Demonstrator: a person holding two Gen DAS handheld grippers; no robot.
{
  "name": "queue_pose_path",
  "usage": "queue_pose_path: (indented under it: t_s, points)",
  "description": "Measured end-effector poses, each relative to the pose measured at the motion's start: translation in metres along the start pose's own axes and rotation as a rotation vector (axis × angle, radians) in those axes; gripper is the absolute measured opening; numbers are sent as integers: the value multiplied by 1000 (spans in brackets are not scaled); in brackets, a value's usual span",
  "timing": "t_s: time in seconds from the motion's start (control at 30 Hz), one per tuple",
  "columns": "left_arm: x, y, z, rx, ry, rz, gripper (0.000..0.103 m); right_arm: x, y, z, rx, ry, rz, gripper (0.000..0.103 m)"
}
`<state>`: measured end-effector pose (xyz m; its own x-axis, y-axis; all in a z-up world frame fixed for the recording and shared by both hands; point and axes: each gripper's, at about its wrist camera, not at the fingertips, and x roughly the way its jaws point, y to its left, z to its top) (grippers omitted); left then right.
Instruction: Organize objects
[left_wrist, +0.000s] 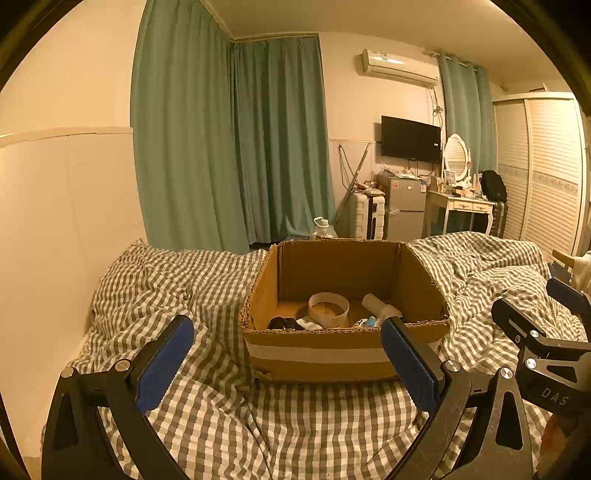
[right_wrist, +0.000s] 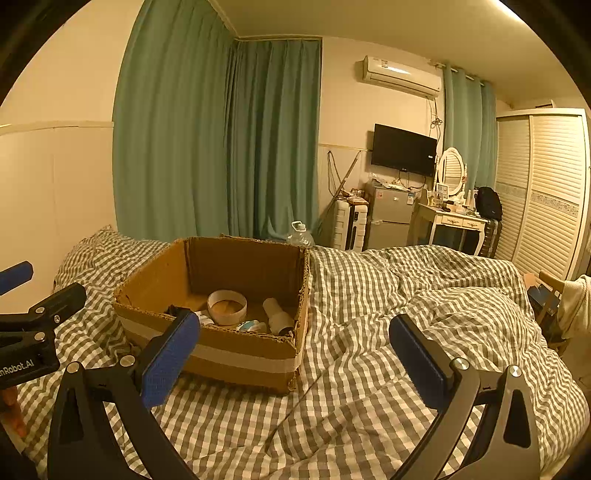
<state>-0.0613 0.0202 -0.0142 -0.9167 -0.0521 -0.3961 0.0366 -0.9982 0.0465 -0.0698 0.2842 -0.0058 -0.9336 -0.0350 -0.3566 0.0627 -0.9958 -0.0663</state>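
An open cardboard box (left_wrist: 321, 354) sits on the checked bedcover (left_wrist: 207, 295). Inside lie a white tape roll (left_wrist: 328, 308), a white tube (left_wrist: 380, 305), a black item (left_wrist: 284, 323) and a small blue-white item (left_wrist: 369, 322). My left gripper (left_wrist: 286, 358) is open and empty, just in front of the box. My right gripper (right_wrist: 293, 358) is open and empty, over the bedcover to the right of the box (right_wrist: 236, 354). The tape roll (right_wrist: 226, 306) and tube (right_wrist: 276, 314) also show in the right wrist view.
The right gripper's frame (left_wrist: 546, 343) shows at the right of the left wrist view; the left gripper's frame (right_wrist: 33, 332) at the left of the right one. The wall (left_wrist: 55, 221) is on the left. A water bottle (left_wrist: 322, 227), fridge (left_wrist: 404, 206) and dresser (left_wrist: 461, 206) stand beyond the bed.
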Motion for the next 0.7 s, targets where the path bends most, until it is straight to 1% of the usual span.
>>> queue_pose_path:
  t_s: [0.2, 0.43, 0.7]
  points:
    - [1, -3, 0, 21, 5, 0, 103, 2, 2, -1, -4, 5, -1, 103]
    - [1, -5, -1, 23, 10, 9, 103, 2, 0, -2, -3, 8, -3, 102]
    - [3, -1, -2, -3, 23, 19, 103, 5, 1, -3, -9, 23, -6, 103]
